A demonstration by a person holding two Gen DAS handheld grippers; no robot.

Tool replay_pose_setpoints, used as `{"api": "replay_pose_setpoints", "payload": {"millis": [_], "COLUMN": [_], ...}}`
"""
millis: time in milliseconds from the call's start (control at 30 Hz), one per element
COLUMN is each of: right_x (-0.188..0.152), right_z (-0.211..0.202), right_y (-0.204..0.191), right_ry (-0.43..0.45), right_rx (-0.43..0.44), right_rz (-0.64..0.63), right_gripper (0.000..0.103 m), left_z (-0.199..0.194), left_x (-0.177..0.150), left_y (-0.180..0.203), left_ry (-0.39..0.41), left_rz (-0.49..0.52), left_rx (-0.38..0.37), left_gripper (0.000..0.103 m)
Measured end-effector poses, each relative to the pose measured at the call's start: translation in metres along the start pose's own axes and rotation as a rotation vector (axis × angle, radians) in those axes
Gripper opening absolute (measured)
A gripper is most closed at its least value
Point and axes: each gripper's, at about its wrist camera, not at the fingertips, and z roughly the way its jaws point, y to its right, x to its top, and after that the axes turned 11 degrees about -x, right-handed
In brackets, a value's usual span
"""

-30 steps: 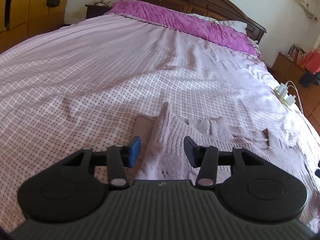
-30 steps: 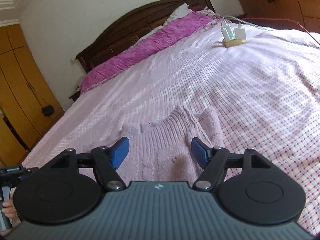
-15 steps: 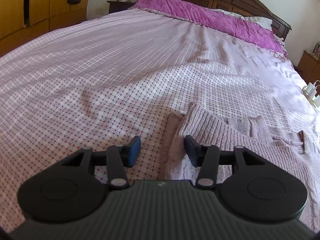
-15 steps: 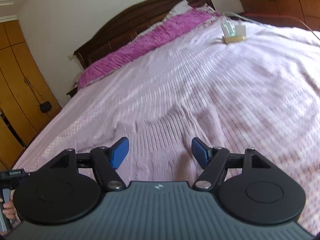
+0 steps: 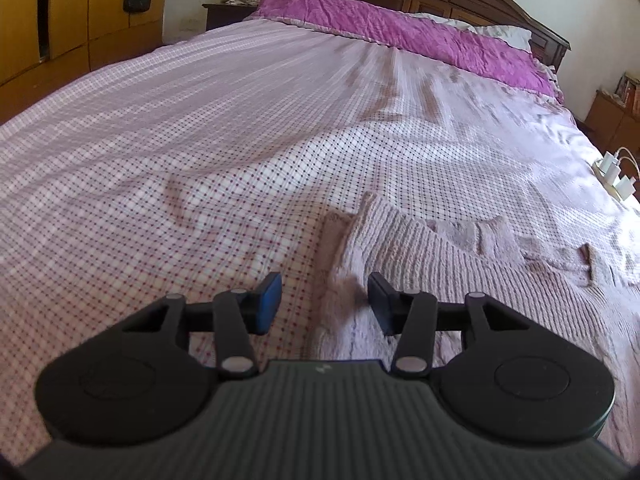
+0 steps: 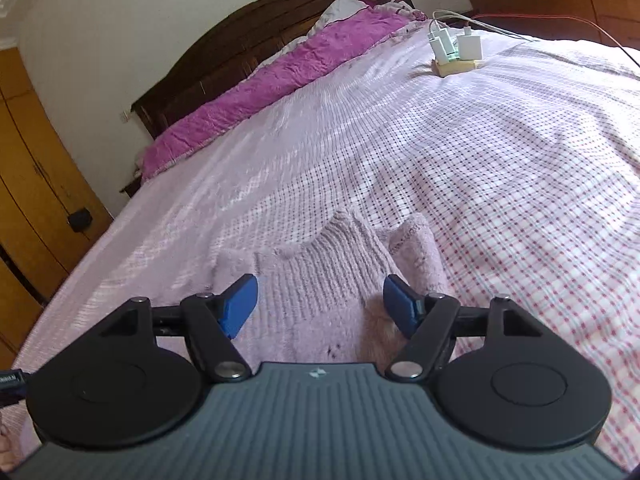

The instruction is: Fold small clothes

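From the left wrist view, the left claw is spread, its two pads apart with nothing pinched between them, low over the near left edge of a pale pink knitted sweater that lies flat on the bed. The sweater's folded left sleeve lies along its side, just ahead of the claw. A magenta blanket runs across the head of the bed, and a power strip with white chargers sits at the bed's right edge. From the right wrist view, the right claw is also spread and holds nothing, poised over the sweater, whose ribbed body fills the gap between the pads. The right sleeve lies folded beside the body. The power strip rests farther up the checked sheet.
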Motion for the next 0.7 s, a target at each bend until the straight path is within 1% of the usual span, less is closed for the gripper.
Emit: {"api": "replay_pose_setpoints", "payload": {"millis": [167, 367, 533, 700], "right_x": [-0.001, -0.011, -0.020, -0.029], "right_z": [-0.029, -0.057, -0.069, -0.074], "right_y": [0.011, 0.028, 0.045, 0.058], "right_ry": [0.016, 0.013, 0.003, -0.026], "right_rx": [0.011, -0.011, -0.036, -0.048], "right_rz": [0.037, 0.066, 0.087, 0.120], "right_gripper": [0.076, 0.077, 0.079, 0.080], "left_z": [-0.025, -0.047, -0.059, -0.067], "left_x": [-0.004, -0.012, -0.020, -0.031], "left_y": [0.005, 0.011, 0.014, 0.017], "left_ry": [0.011, -0.004, -0.026, -0.046], "left_rz": [0.012, 0.011, 0.000, -0.002], "left_rx": [-0.011, -0.020, -0.028, -0.033], "left_gripper": [0.050, 0.050, 0.050, 0.050]}}
